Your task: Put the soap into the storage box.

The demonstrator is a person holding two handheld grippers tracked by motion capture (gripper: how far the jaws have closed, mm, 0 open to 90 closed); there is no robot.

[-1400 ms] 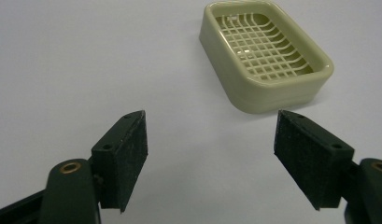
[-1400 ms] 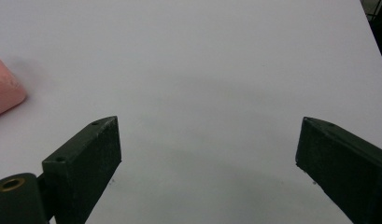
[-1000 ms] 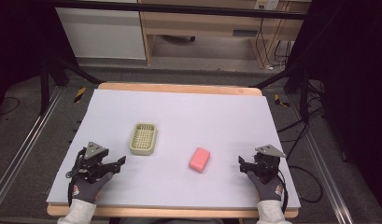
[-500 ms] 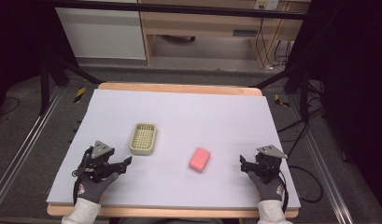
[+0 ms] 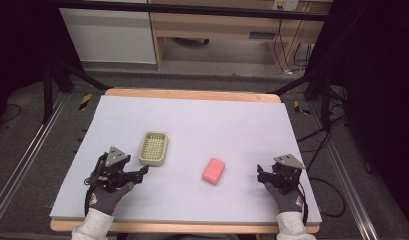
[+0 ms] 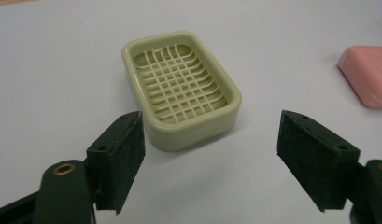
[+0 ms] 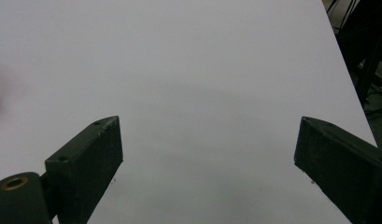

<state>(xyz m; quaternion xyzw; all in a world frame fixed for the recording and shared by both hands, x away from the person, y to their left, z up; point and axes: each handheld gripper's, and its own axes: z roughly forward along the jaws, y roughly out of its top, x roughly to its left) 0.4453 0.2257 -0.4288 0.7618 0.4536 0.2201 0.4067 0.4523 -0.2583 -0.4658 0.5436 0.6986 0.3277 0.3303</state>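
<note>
White table, L gripper fingers wide, empty, near soap dish, R gripper wide, empty.

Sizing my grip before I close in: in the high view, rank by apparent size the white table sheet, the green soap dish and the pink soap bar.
1. White rectangular table sheet, by far the largest.
2. Pale green slatted plastic soap dish.
3. Pink rounded soap bar, somewhat smaller than the dish.

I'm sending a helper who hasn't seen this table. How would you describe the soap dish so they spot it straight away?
Look at the pale sheet covering the wooden table. Left of its middle, just ahead of the left gripper, lies the soap dish. It is a pale green rounded rectangle with a raised rim and an empty grid floor, unlike the solid pink soap bar to its right.
</note>
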